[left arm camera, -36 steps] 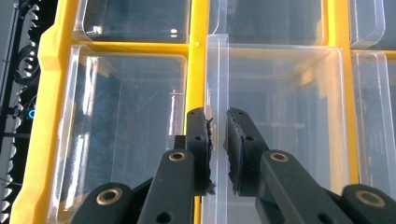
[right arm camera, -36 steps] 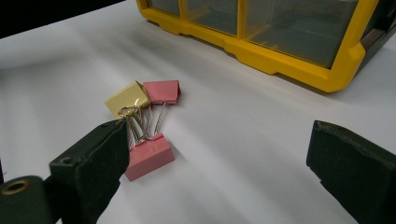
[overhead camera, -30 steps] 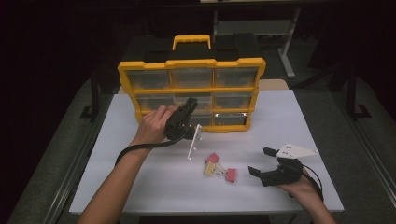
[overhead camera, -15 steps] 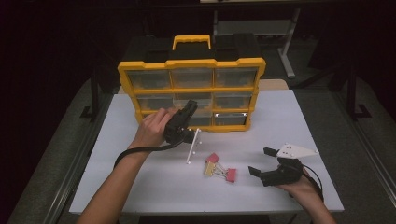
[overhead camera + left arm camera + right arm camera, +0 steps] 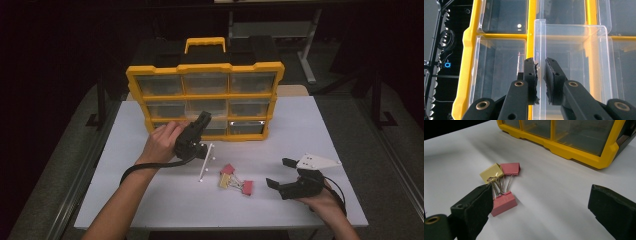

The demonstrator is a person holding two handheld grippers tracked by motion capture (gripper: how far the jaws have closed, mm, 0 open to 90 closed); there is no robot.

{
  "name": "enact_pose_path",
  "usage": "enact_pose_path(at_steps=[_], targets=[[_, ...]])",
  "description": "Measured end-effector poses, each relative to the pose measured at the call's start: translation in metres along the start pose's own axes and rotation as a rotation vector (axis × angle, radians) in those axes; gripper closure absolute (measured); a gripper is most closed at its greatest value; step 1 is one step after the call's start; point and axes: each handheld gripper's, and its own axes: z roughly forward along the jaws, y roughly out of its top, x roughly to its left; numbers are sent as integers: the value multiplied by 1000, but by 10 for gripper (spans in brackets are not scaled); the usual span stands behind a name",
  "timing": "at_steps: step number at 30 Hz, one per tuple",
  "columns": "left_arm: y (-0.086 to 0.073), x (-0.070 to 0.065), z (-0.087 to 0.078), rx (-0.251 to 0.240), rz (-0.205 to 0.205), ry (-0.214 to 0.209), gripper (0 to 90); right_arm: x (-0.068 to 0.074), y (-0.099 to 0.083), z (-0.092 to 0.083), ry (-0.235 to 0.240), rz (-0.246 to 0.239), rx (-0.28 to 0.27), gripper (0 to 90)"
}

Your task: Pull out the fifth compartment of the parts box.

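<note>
A yellow organizer (image 5: 205, 68) with clear drawers stands upright at the back of the white table (image 5: 310, 130). Its middle drawer (image 5: 215, 107) sticks out from the frame. My left gripper (image 5: 202, 120) is shut on that drawer. In the left gripper view the jaws pinch the drawer (image 5: 571, 50) at its clear left front edge, and the left gripper (image 5: 540, 62) is level with the yellow frame (image 5: 469, 62). My right gripper (image 5: 278, 172) rests open near the front right. Left of it lie binder clips (image 5: 235, 180): a yellow clip (image 5: 491, 173) and two pink clips (image 5: 503, 203), ahead of the open right gripper (image 5: 541, 195).
The organizer has a yellow carry handle (image 5: 205, 44) on top, and its bottom corner (image 5: 599, 157) lies ahead of the right gripper. Bare white tabletop lies between the clips and the organizer. The table's edges drop to dark floor on both sides.
My left gripper has drawn back slightly toward the person while holding the drawer. The right gripper and the binder clips have stayed put.
</note>
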Motion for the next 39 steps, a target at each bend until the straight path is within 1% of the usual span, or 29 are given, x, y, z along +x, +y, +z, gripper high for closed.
enact_pose_path(at_steps=[11, 16, 22, 30, 37, 39], targets=[[4, -1, -9, -9, 5, 1, 803, 0, 0, 0, -2, 2, -1, 54], [5, -2, -12, -3, 11, 0, 801, 0, 0, 0, -2, 1, -1, 55], [8, -1, -16, -5, 2, 3, 803, 0, 0, 0, -3, -3, -2, 55], [10, -2, -21, -12, 9, 2, 802, 0, 0, 0, -4, -3, -1, 55], [12, -1, -25, -18, 1, 6, 802, 0, 0, -1, -5, -3, -2, 55], [13, -1, -26, -19, 4, 7, 803, 0, 0, 0, -5, -3, -2, 55]])
